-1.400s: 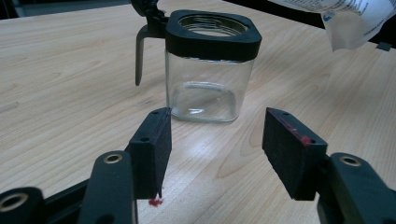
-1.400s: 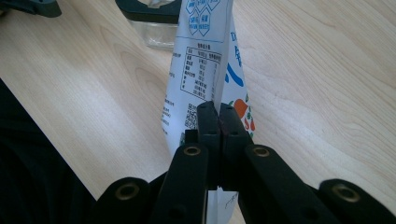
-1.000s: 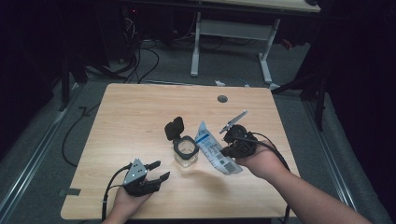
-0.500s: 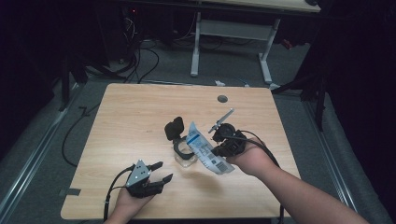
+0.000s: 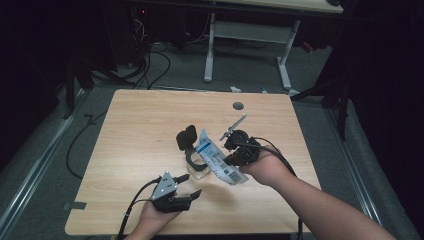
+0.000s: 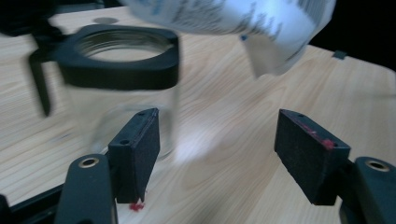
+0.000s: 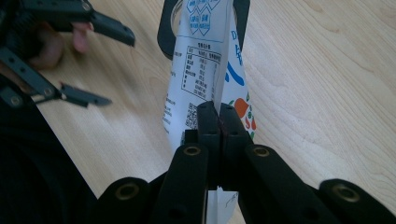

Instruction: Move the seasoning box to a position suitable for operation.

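A clear glass jar point(image 5: 199, 169) with a black collar point(image 6: 122, 60) and a flipped-back black lid point(image 5: 187, 137) stands mid-table. A white printed pouch point(image 5: 216, 161) is tilted with its upper end over the jar mouth, and my right gripper point(image 5: 234, 156) is shut on it; in the right gripper view the pads point(image 7: 218, 116) pinch the pouch point(image 7: 201, 79) flat. My left gripper point(image 5: 186, 186) lies low near the front edge, just short of the jar. Its jaws have just been opening and stand wide point(image 6: 219, 149) with nothing between the pads; the jar sits just beyond the left pad point(image 6: 137, 144).
The wooden table point(image 5: 130, 130) has a round cable hole point(image 5: 238, 105) at the back. Cables trail from both grippers toward the front edge. Beyond the table stand a white desk frame point(image 5: 210, 45) and floor cables. My left gripper point(image 7: 70, 56) appears far off in the right gripper view.
My right gripper has carried the pouch leftward, bringing its upper end over the jar mouth. My left gripper has slid right toward the jar and its jaws have spread wider.
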Tool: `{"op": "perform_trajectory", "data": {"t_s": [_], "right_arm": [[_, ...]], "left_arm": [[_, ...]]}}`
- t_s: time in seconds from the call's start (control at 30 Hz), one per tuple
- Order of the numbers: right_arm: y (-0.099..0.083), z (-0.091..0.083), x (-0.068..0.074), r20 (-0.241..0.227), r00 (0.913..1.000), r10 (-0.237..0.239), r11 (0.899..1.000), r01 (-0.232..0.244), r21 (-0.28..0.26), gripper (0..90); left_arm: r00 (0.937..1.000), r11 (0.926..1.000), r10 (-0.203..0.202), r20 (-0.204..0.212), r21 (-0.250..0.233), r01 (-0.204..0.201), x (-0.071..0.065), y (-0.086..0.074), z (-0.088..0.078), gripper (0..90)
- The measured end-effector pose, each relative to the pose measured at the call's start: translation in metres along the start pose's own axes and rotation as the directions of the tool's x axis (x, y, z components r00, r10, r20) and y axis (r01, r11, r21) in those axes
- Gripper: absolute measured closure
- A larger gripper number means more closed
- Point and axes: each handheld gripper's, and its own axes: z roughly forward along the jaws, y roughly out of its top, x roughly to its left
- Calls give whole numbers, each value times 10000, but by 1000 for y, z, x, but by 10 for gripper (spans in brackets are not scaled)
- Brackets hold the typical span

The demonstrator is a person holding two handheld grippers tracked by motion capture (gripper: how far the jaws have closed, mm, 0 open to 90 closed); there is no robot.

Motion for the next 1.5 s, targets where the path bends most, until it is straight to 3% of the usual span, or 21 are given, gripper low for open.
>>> {"op": "perform_trajectory", "data": {"t_s": [0.13,0.17,0.3,0.53,0.73,0.9,1.13,1.43,1.5], "right_arm": [[-1,1,1,-12,10000,60,10000,-60,15,900],[-1,2,0,-43,10000,23,10000,-23,13,900],[-1,6,2,-104,9999,-43,10000,44,57,900],[2,7,5,-141,9999,-19,10000,20,57,900],[4,4,7,-125,9999,-45,10000,45,-37,900],[3,4,8,-162,9998,-76,9999,75,-81,900],[5,4,9,-193,9998,-19,9999,17,-121,900],[5,7,9,-217,9998,48,9999,-50,-97,900],[4,7,8,-158,9998,95,9999,-96,-45,900]], "left_arm": [[9997,10000,-46,237,37,45,-9,5,16,313],[9996,10000,30,275,90,-32,-14,7,25,314],[9993,9996,262,249,84,-265,-20,9,35,314],[9994,9994,307,185,-146,-305,-22,15,40,317],[9990,9993,379,218,-61,-378,-26,17,47,245],[9991,9995,243,338,-207,-237,-30,20,59,236],[9993,9997,235,300,9,-235,-31,22,71,236],[9976,9978,635,288,157,-640,-40,22,76,317],[9962,9962,850,205,173,-854,-43,25,75,383]]}}
